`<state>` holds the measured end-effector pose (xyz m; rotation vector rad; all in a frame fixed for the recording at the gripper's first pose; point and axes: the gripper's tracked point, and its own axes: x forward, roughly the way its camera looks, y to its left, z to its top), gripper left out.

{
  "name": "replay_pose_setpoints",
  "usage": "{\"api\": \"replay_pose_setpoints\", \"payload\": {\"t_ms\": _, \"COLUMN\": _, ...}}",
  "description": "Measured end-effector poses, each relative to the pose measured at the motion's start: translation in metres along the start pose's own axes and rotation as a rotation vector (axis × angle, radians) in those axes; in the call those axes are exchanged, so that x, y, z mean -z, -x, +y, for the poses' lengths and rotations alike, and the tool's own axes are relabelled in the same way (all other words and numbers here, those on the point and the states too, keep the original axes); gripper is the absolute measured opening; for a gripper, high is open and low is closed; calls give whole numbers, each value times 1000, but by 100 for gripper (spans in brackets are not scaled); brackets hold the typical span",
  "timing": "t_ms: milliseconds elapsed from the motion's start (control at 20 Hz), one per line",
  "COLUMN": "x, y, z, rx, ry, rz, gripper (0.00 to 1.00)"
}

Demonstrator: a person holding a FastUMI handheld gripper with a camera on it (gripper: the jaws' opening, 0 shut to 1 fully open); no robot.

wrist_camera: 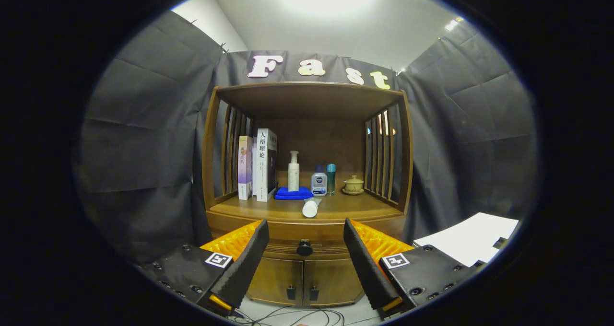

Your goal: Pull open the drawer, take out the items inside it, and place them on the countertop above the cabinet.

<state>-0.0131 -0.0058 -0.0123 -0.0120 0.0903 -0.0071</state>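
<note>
Tongs (305,242) hanging wide, empty, fingers flanking the shut drawer's knob (304,247) below the counter (345,210).

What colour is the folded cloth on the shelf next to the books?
The folded cloth is bright blue, seen best in the gripper view, beyond the open hand-held gripper.

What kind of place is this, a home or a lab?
Probably a staged test booth made to look like a home. Black cloth walls surround a wooden cabinet stocked with books and bottles, and cables trail on the floor. The open gripper faces the shut drawer's knob.
</note>
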Motion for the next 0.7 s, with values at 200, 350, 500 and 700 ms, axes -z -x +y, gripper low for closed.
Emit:
{"api": "replay_pose_setpoints", "payload": {"t_ms": 200, "x": -4, "y": -5, "z": -2, "rx": -11, "ry": 7, "rz": -14, "gripper": 98}}
{"api": "replay_pose_setpoints", "payload": {"t_ms": 350, "x": -5, "y": -9, "z": -7, "rx": -11, "ry": 13, "rz": -16, "gripper": 98}}
{"api": "replay_pose_setpoints", "payload": {"t_ms": 500, "x": -7, "y": -8, "z": -9, "rx": -4, "ry": 6, "rz": -19, "gripper": 98}}
{"api": "replay_pose_setpoints", "payload": {"t_ms": 700, "x": -5, "y": -6, "z": -10, "rx": -3, "ry": 11, "rz": -11, "gripper": 98}}
